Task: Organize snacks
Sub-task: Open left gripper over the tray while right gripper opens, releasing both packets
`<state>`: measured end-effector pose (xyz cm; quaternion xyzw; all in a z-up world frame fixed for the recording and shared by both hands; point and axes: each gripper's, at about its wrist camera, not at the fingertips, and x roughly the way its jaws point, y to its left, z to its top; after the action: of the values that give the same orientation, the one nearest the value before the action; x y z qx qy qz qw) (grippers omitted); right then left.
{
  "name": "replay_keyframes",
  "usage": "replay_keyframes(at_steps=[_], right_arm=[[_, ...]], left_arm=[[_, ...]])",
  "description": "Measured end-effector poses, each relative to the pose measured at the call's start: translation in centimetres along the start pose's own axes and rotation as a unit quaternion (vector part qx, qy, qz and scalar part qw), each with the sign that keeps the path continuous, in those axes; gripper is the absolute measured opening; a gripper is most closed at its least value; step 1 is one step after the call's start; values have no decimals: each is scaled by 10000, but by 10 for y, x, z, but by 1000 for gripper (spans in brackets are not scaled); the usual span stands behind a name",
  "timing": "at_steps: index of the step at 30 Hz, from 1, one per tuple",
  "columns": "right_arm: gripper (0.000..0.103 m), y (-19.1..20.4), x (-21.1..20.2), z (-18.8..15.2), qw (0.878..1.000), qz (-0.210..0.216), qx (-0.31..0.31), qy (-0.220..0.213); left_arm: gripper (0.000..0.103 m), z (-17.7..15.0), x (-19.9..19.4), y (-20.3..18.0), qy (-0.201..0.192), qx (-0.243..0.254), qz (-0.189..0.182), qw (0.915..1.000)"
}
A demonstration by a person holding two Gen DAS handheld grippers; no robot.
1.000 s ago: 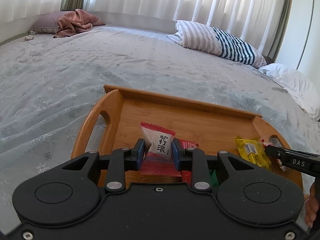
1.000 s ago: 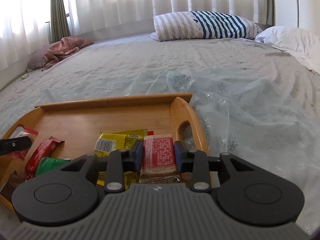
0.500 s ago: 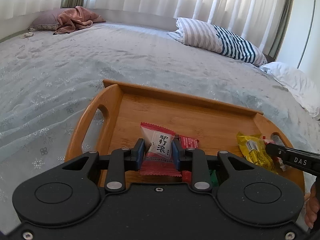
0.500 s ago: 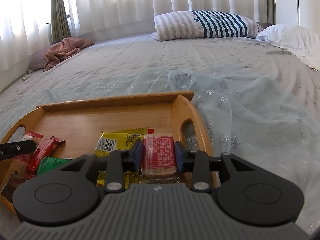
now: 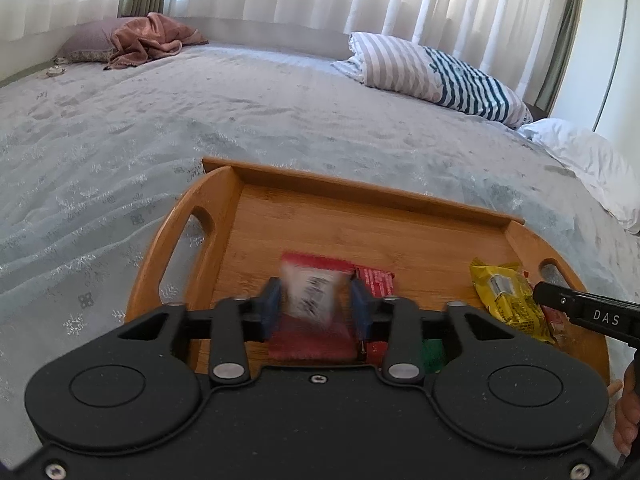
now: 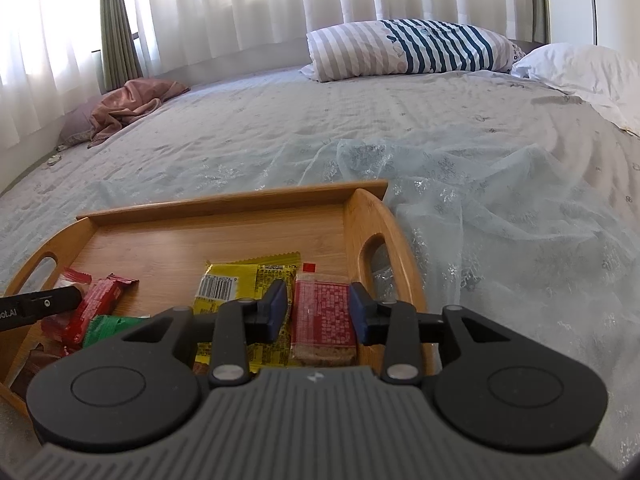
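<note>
Both tongs opening: L (image 5: 314,308) round blurred red-white pack (image 5: 312,294), R (image 6: 318,310) round red bar (image 6: 322,314).

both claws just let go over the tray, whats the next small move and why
Probably lift both claws straight up and back. The left claw is opening around the blurred white-and-red packet, the right claw around the red bar, both over the wooden tray.

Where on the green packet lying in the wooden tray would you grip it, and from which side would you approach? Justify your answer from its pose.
Take the green packet by its bare near-right edge, coming down from above. It lies flat on the wooden tray, so a sideways approach finds nothing to pinch. The red bar packet crowds its far-left side, apparently overlapping it.
</note>
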<state>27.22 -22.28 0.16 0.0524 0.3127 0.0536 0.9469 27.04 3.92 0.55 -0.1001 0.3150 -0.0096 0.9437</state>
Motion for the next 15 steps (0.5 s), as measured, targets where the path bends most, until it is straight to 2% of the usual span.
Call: replay_keyframes(at_steps=[2,4,8,10,15], right_arm=[[58,-1,-4,-1,10000,33,-12,-13],[59,-1,-8,-3,10000,56,-33,-7],[68,-1,-23,-7,9998,91,-110,-128],[71,-1,-32,-10,9997,149,-98,-177],[81,1,-52,-19,9992,294,-153,-214]], left_arm=[[50,1,-4,0,-43,3,-10,10000],[57,2,-8,1,-46,-17,-53,10000],[72,0,-24,1,-92,72,-191,9997],[76,-2,-33,-1,-107,223,-271,9993],[78,-12,-51,-9,-34,613,-397,9973]])
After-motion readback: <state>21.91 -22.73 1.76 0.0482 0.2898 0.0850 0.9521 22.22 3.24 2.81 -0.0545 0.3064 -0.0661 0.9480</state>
